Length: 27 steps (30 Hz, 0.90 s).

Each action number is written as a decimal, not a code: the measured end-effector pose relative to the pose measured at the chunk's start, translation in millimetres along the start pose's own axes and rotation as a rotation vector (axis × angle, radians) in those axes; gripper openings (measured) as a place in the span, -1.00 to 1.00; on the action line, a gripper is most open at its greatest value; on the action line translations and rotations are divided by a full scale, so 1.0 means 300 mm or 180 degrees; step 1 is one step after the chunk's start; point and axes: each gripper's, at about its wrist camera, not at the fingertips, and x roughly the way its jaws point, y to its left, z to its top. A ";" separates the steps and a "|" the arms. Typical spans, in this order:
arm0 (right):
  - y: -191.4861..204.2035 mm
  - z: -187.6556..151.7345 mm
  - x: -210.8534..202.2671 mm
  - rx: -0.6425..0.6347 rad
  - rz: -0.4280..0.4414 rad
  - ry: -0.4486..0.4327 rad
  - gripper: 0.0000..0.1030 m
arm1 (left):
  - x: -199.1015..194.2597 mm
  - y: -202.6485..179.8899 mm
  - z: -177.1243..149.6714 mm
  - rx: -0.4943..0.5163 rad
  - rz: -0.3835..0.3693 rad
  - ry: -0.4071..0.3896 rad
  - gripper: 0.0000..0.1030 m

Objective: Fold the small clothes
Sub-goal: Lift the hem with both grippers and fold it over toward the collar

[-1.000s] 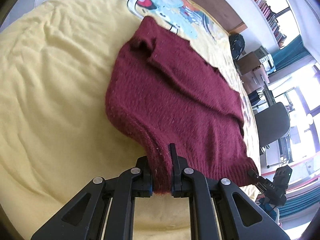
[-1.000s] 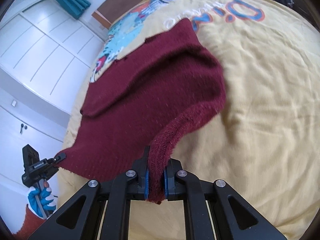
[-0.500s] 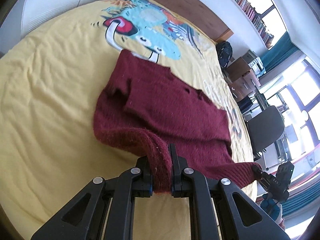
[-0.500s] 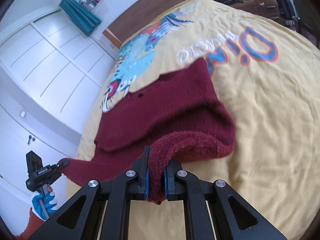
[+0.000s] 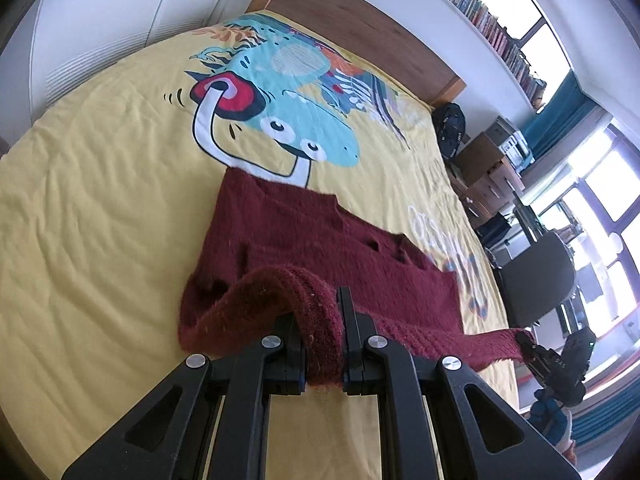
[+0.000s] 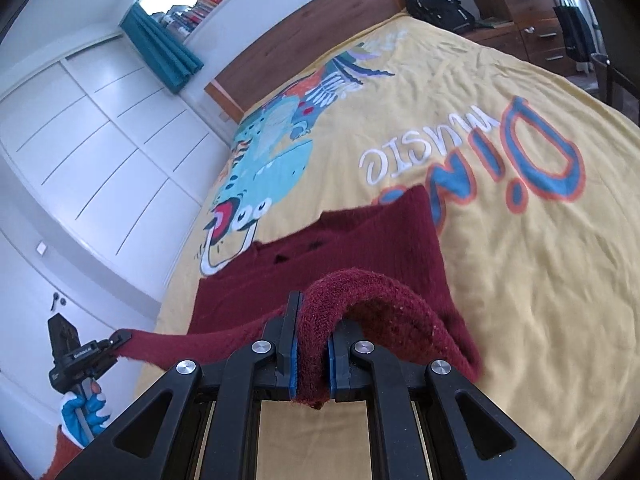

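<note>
A dark red knitted sweater (image 5: 320, 248) lies spread on the yellow bedcover (image 5: 100, 208) of the bed, its far edge just below the printed dinosaur (image 5: 296, 120). The left claw (image 5: 323, 344) is clamped on one near corner of the hem, which arches up from the cover. The right claw (image 6: 312, 356) pinches the other near corner, and the hem stretches taut between them.

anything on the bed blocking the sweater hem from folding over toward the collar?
Nothing visible. Both hand-held grippers, left and right, are shut on the maroon sweater hem; only bare yellow bedspread surrounds it.
</note>
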 end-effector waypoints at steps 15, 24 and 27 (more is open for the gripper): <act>-0.117 0.136 0.345 0.0252 -0.0250 0.0225 -0.81 | 0.332 0.100 0.166 -0.0087 0.0333 0.0203 -0.82; -0.193 0.158 0.489 0.0410 -0.0416 0.0352 -0.75 | 0.512 0.180 0.180 -0.0181 0.0551 0.0429 -0.81; -0.212 0.160 0.519 0.0506 -0.0415 0.0368 -0.65 | 0.550 0.203 0.187 -0.0255 0.0569 0.0469 -0.79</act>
